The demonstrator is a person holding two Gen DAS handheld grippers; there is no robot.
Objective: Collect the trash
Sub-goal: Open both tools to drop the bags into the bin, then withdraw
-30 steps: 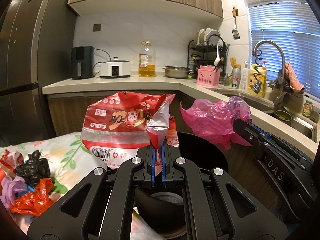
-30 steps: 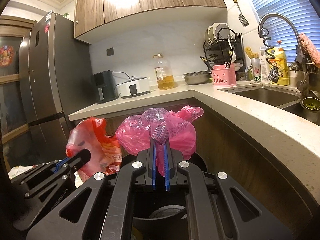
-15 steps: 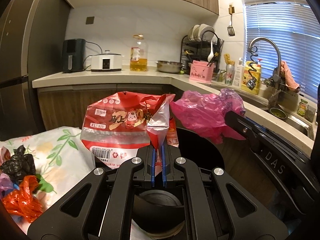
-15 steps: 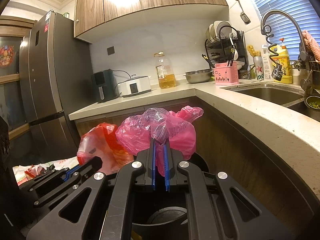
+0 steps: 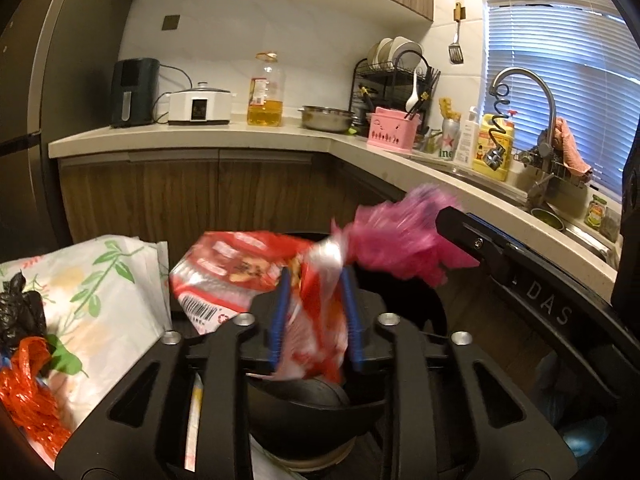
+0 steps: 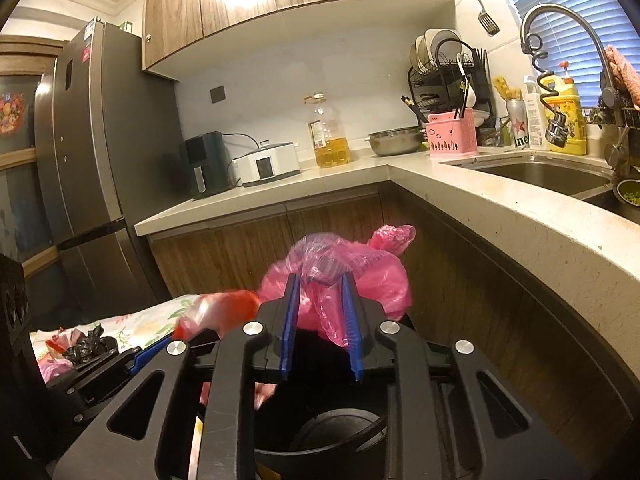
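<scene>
- Both grippers, clamped shut on their trash a second ago, now have their jaws opening, and the two bags are blurred with motion and sit lower in each view.
- Left gripper (image 5: 314, 316): the red snack bag (image 5: 256, 268) sits between the blue pads, which stand apart on either side of it; whether either pad touches it I cannot tell. Its long axis runs across the view, with the barcode end to the left and the torn silver mouth to the right. Its lower part hangs down between the fingers, above the black trash bin (image 5: 308, 412).
- Right gripper (image 6: 320, 332): the pink plastic bag (image 6: 352, 272) bulges up and forward past the fingertips, its crumpled tail trailing down between the parted blue pads over the bin's opening (image 6: 340, 432). It has no clear long axis.
- At the bin's left lies a floral cloth (image 5: 104, 280) carrying a black bag (image 5: 20, 312) and an orange-red bag (image 5: 28, 400).
- Beyond runs the kitchen counter (image 6: 520, 224).
</scene>
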